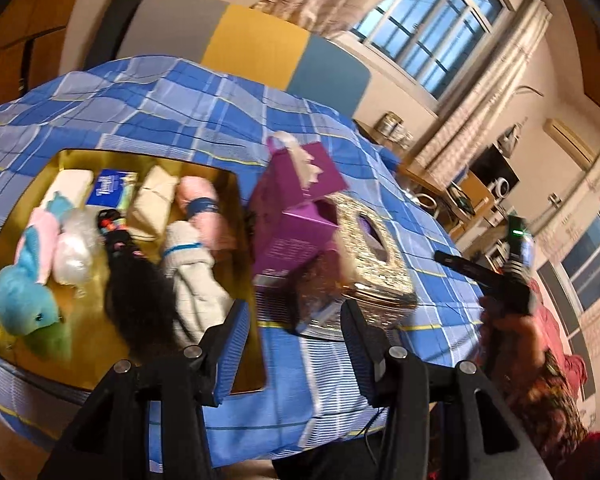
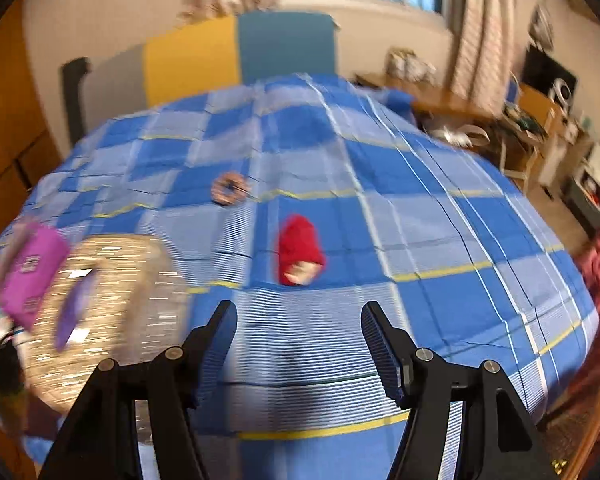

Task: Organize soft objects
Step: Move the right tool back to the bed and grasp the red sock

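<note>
Right wrist view: my right gripper is released, nothing between jaws, aimed at red soft toy mid-bed. Left gripper likewise empty, by gold tray's edge. Judged step: approach; next needs descent, then clench on toy.

The left hand-held gripper is matte black, with two angular fingers whose inner faces carry ribbed pads. Round silver screw heads sit at the joints of the linkage arms behind them. The right hand-held gripper has the same build: black fingers, ridged pads, silver screws on the arms. Seen from the left wrist camera, it also bears a small green light on its body, and the person's sleeve nearby is dark with a red and yellow floral pattern.
</note>
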The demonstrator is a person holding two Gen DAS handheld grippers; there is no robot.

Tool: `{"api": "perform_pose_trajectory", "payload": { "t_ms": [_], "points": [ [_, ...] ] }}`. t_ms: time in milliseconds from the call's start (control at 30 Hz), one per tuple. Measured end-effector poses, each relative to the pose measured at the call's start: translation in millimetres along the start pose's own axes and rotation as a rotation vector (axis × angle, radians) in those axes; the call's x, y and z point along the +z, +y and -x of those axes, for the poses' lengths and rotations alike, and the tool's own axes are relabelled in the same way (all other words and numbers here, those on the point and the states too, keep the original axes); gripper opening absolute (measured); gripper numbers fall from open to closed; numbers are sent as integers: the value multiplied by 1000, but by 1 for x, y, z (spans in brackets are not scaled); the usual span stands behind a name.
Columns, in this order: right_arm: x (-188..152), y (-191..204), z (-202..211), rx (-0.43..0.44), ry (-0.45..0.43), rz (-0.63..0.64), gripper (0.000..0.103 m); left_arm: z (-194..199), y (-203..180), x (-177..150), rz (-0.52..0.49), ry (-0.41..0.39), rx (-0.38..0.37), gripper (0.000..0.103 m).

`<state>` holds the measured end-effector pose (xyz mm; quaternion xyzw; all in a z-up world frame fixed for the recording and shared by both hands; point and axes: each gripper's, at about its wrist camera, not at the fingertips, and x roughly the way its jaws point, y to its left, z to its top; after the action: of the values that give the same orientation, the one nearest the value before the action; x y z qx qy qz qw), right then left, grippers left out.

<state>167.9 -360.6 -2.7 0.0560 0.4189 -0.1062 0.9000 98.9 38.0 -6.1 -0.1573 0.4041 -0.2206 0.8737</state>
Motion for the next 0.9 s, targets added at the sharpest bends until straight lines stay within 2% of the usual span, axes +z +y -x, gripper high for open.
{"api": "perform_pose_trajectory", "payload": {
  "t_ms": [167, 267, 367, 500, 667, 833, 900],
  "points": [
    [16, -22, -46, -8, 36, 4, 66, -8, -22, 1, -56, 24, -36, 48],
    [28, -15, -68, 13, 29, 21, 69, -13, -34, 3, -80, 47, -49, 59],
    [41, -9, -96, 49, 51, 10, 69, -16, -44, 7, -95, 54, -57, 60],
    [49, -3, -135, 98, 122, -15, 68, -19, -57, 14, -111, 62, -62, 60],
    [47, 5, -160, 106, 194, 49, 49, -24, -78, 29, -146, 69, -66, 60],
    [48, -9, -158, 155, 217, 12, 33, -35, -100, 48, -176, 79, -79, 60],
    [50, -15, -154, 167, 238, 2, 31, -38, -111, 57, -207, 84, -81, 60]
  ]
}}
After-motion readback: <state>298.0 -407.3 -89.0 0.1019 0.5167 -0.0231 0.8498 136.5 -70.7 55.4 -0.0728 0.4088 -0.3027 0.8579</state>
